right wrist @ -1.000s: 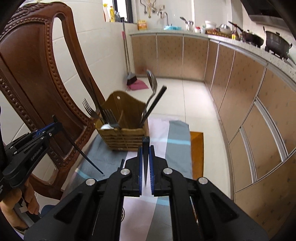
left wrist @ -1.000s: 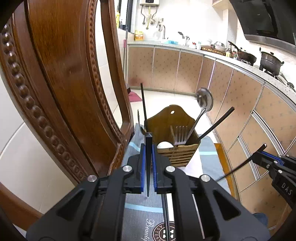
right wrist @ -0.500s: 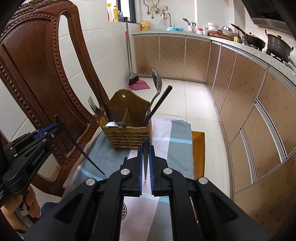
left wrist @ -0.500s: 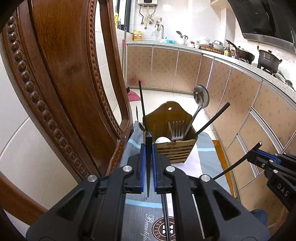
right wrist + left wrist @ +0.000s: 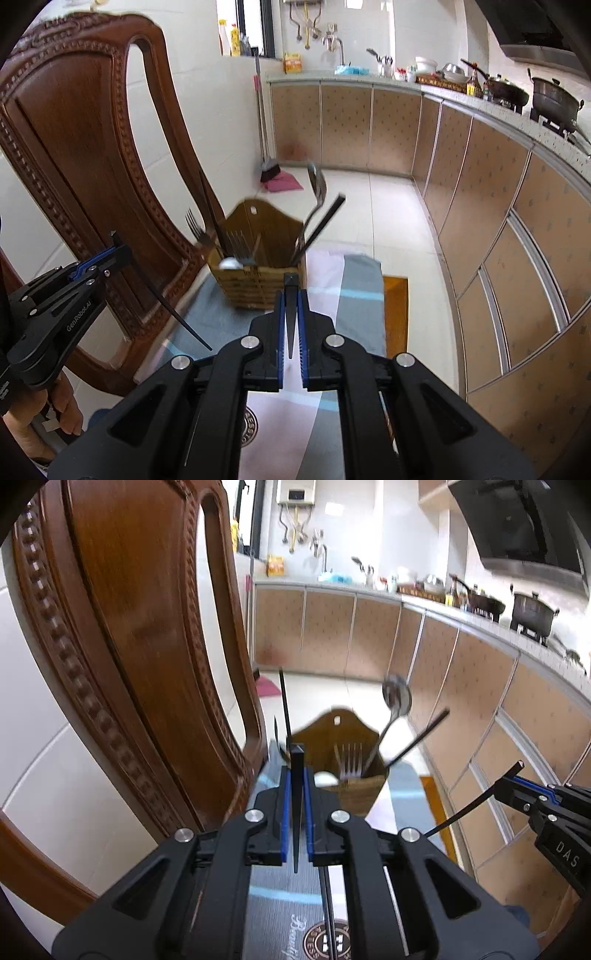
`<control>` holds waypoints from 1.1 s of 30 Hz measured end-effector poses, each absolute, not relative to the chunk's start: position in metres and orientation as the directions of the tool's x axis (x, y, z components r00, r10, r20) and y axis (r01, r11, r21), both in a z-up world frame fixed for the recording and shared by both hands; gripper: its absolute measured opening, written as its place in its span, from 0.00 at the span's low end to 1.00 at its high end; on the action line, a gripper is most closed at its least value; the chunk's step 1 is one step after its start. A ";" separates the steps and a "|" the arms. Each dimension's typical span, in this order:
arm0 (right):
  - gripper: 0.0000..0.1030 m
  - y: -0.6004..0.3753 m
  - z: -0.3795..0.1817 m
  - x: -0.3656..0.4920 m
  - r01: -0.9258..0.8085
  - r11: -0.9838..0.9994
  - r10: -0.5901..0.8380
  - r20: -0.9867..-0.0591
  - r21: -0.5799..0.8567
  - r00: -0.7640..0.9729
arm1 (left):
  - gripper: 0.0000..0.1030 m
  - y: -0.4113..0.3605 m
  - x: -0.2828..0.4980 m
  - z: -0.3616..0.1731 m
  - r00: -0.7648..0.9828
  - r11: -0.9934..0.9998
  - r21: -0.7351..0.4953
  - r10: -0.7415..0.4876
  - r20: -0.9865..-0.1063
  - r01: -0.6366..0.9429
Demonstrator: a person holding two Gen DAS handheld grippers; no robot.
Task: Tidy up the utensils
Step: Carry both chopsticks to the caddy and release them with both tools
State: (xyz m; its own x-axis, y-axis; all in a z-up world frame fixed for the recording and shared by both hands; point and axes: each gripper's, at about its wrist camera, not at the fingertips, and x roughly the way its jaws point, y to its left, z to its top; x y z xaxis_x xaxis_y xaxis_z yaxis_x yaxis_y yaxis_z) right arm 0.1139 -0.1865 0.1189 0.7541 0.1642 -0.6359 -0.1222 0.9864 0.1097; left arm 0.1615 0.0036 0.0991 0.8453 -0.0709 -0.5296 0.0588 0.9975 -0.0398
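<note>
A wooden utensil holder point(image 5: 364, 792) point(image 5: 255, 284) stands on a striped cloth and holds forks, a steel spoon point(image 5: 397, 698), a white spoon and black chopsticks. My left gripper point(image 5: 295, 805) is shut on a black chopstick point(image 5: 296, 805), held above the cloth just short of the holder. My right gripper point(image 5: 291, 317) is shut on another black chopstick point(image 5: 291, 314), also above the cloth in front of the holder. Each gripper shows in the other's view: the right one point(image 5: 517, 797), the left one point(image 5: 107, 258).
A carved wooden chair back point(image 5: 147, 646) point(image 5: 85, 155) rises close on the left of the holder. The striped cloth point(image 5: 354, 295) covers a small table. Kitchen cabinets point(image 5: 498, 221) and a counter with pots run along the right. Tiled floor lies beyond.
Both grippers have pulled back and risen a little with their chopsticks; the holder looks slightly farther and lower in both views. Both stay shut.
</note>
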 end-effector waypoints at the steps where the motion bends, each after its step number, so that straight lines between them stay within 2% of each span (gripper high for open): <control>1: 0.07 -0.187 0.123 0.113 -0.122 0.986 0.165 -0.627 0.111 0.761 | 0.06 0.006 0.161 0.106 0.856 0.997 -0.046 -0.071 -0.512 0.055; 9: 0.07 -0.191 0.163 0.117 -0.123 0.986 0.164 -0.556 0.110 0.815 | 0.06 0.018 0.171 0.155 0.912 0.996 -0.084 -0.067 -0.405 0.036; 17: 0.07 -0.194 0.208 0.147 -0.109 0.988 0.148 -0.473 0.107 0.869 | 0.06 0.014 0.207 0.187 0.932 0.993 -0.107 -0.092 -0.352 0.058; 26: 0.07 -0.188 0.218 0.207 -0.124 0.982 0.174 -0.437 0.141 0.883 | 0.06 0.011 0.257 0.163 0.909 0.991 -0.124 -0.098 -0.406 0.052; 33: 0.07 -0.173 0.180 0.241 -0.134 0.980 0.190 -0.471 0.149 0.862 | 0.06 0.005 0.278 0.133 0.889 0.990 -0.126 -0.112 -0.443 0.062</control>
